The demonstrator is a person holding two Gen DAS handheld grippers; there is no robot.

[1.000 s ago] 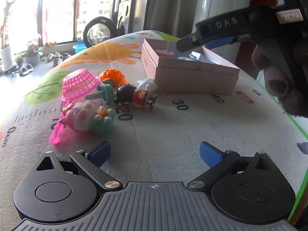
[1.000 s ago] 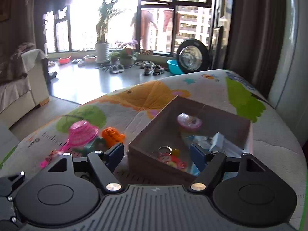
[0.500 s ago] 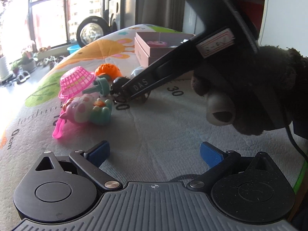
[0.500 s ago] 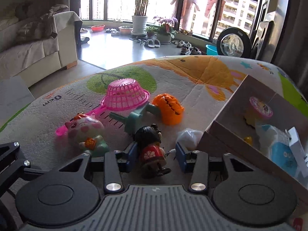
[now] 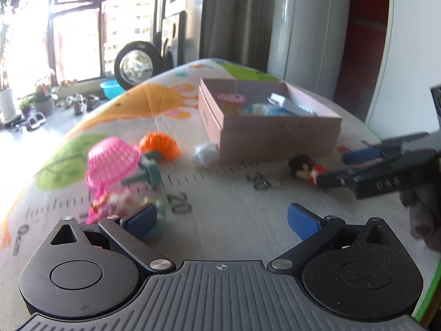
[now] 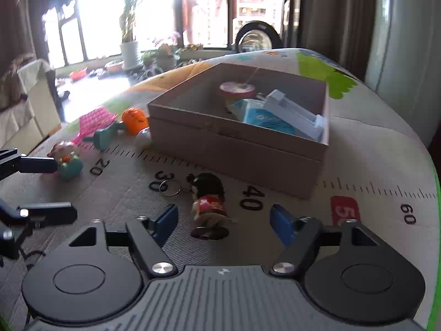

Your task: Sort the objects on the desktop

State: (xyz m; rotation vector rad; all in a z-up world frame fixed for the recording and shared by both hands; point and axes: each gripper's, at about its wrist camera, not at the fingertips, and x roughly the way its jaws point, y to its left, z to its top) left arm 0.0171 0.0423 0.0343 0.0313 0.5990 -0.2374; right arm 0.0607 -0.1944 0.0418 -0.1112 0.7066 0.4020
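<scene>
My right gripper (image 6: 223, 222) stands open around the doll keychain (image 6: 208, 207); left gripper (image 5: 220, 218) open, empty.

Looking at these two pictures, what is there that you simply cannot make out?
- Left wrist view: the pink basket and the cat figurine are smeared by motion blur; the left tool's finger also covers part of the figurine.
- Left wrist view: the right tool hides the doll's lower body.
- Right wrist view: the box's near wall hides whatever lies low inside.
</scene>
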